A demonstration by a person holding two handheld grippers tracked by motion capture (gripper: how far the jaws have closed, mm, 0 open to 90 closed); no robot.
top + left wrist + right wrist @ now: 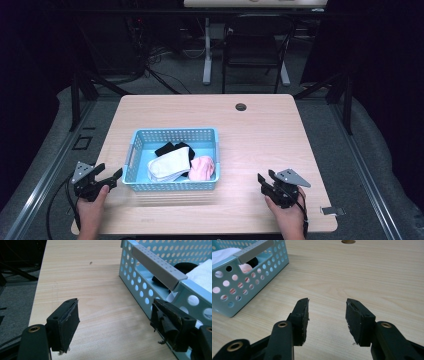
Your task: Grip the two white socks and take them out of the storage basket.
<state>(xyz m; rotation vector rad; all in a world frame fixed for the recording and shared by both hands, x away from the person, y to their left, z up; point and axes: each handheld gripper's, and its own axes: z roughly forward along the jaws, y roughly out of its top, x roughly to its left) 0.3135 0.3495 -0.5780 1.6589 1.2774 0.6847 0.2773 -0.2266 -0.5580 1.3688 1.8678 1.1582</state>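
Holding left tool (111, 178) and right tool (266, 182) wide open, both empty. Socks (170, 165) still sitting in basket (172, 135); nothing started yet.

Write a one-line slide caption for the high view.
Two open hand-held grippers, left gripper and right gripper, flank a blue basket of folded socks on a wooden table.

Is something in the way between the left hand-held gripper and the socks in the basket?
Yes. The blue basket's perforated side wall stands between the left hand-held gripper and the white sock; reaching over the rim looks clear.
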